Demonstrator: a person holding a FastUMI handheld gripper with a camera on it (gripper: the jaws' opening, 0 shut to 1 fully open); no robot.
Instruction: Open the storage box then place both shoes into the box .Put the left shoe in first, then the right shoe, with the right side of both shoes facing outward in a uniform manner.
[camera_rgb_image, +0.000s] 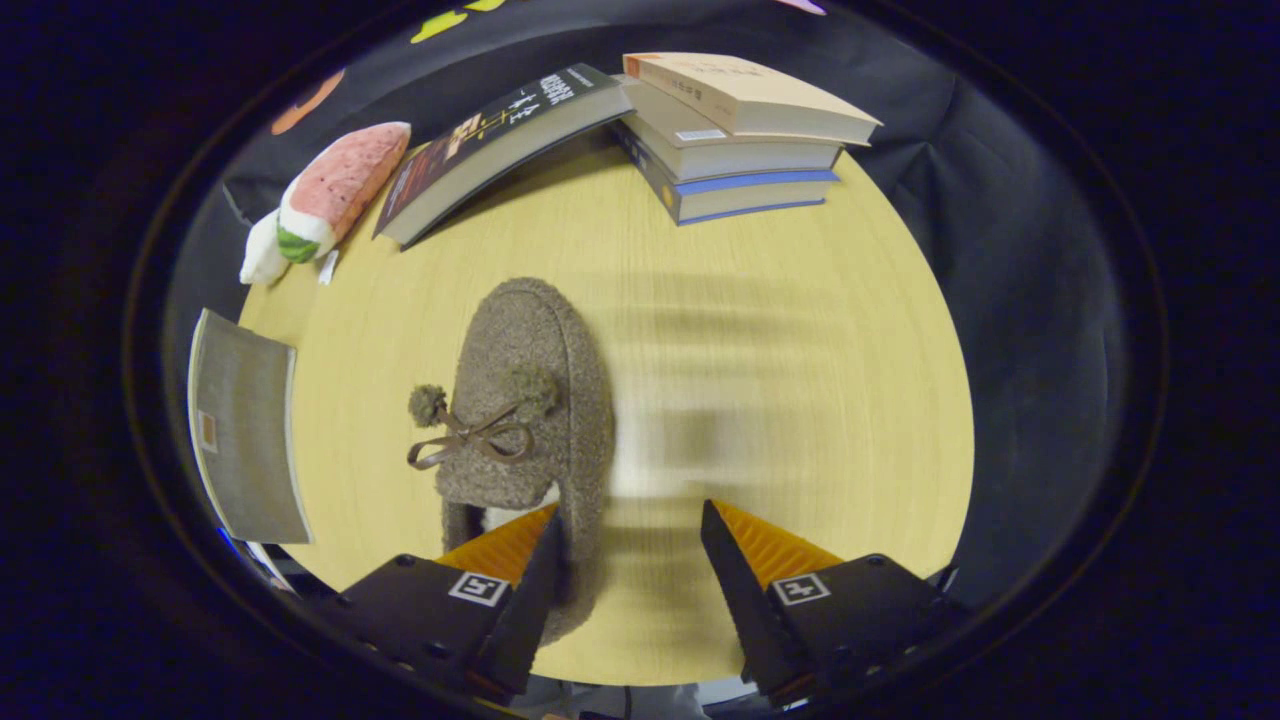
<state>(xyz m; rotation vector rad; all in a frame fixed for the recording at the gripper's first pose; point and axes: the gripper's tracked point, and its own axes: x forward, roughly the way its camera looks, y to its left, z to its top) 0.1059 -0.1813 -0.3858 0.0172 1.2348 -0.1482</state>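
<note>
One fuzzy brown slipper (525, 400) with a ribbon bow and two pompoms lies on the round wooden table (800, 400), its toe pointing away from me. My gripper (632, 512) is open at the slipper's heel end. One finger (520, 560) sits over the heel opening, and the other finger (760, 560) hangs above bare table to the side. The slipper's side wall lies in the gap, close to the first finger. Neither finger presses on it.
Three stacked books (740, 140) stand at the table's far edge, with a dark book (500, 150) leaning against them. Beside it lies a watermelon-slice plush (325, 200). A flat grey object (245, 430) overhangs the table's rim beside the slipper.
</note>
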